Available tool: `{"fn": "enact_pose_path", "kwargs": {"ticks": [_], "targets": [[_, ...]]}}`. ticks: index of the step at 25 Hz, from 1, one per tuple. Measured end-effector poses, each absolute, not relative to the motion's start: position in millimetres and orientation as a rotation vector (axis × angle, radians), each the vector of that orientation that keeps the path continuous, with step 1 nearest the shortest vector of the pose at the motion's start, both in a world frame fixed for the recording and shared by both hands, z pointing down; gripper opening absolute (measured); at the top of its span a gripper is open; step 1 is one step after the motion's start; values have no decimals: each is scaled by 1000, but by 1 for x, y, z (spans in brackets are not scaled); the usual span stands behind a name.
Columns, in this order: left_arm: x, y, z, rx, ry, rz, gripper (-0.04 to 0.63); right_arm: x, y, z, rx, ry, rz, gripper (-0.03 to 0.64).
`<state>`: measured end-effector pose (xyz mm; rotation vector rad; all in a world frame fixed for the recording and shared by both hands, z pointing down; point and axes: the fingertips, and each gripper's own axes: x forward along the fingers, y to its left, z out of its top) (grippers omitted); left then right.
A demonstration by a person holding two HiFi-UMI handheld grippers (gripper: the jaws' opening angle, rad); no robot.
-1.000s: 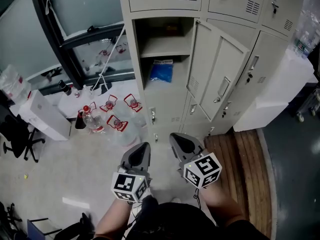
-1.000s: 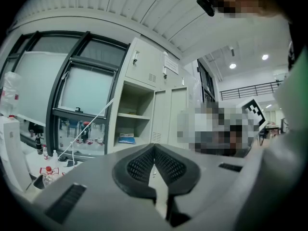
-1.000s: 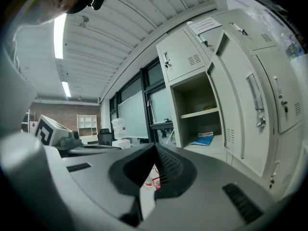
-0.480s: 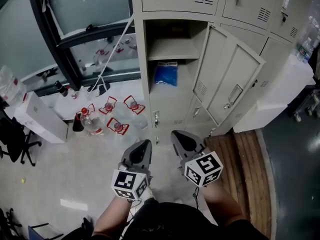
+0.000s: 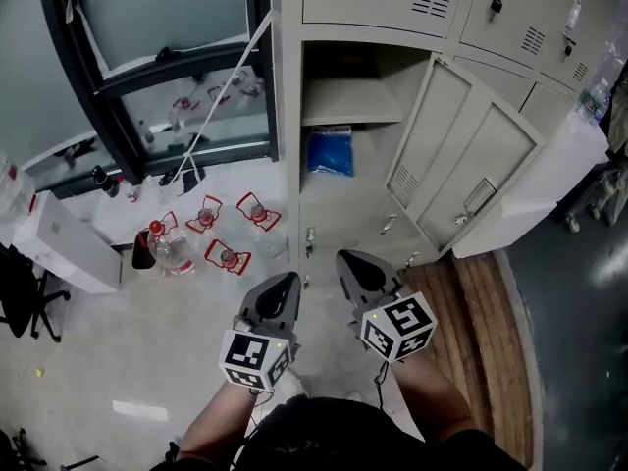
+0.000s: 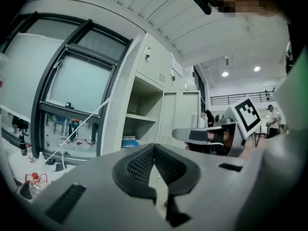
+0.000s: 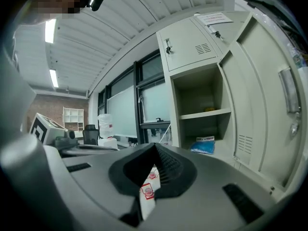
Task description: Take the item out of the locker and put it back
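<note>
one: both grippers sit low in the centre of the frame, the left gripper (image 5: 284, 285) and the right gripper (image 5: 351, 263). each is clenched on nothing, tips toward the locker (image 5: 392, 3).
two: what changed over the last second?
one: the grippers kept their spot in the frame and the locker slid. the open compartment came from upper centre-left toward the middle, and the blue packet (image 5: 331, 152) came with it. the packet lies in the lower part of that compartment, under the shelf (image 5: 348, 103), upper centre.
two: meaning?
one: i'd judge the person is squaring up to the opening. the item is inside and untouched, so the take-out hasn't begun.
two: room to go in?
one: the door (image 5: 461, 170) stands swung out at centre right, its free edge nearest the right gripper's side. left of the opening is the locker's side edge, then the dark window frame (image 5: 257, 67) with a white cord (image 5: 221, 91) slanting off it. the shelf's front lip caps the opening from above.
two: and the floor?
one: water bottles (image 5: 172, 248) stand at middle left, well apart from both grippers, and a wooden platform (image 5: 476, 307) is at lower right. the straight line from grippers to packet looks open. the jaws would need to part before they reach it.
</note>
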<state>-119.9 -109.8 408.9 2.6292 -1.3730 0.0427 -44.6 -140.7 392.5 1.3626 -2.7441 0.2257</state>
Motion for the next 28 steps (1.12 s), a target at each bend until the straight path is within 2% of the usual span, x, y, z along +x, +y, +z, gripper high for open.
{"fn": "enact_pose_path", "kwargs": {"ticks": [13, 25, 28], "targets": [[-138, -133, 406, 2695, -1253, 28, 5, -69, -177, 390, 1462, -2669, 190, 0], [-128, -162, 411, 2681, -1250, 26, 5, -58, -232, 399, 1427, -2647, 165, 2], [-123, -175, 417, 2667, -1264, 31, 5, -52, -251, 407, 1395, -2649, 180, 43]]}}
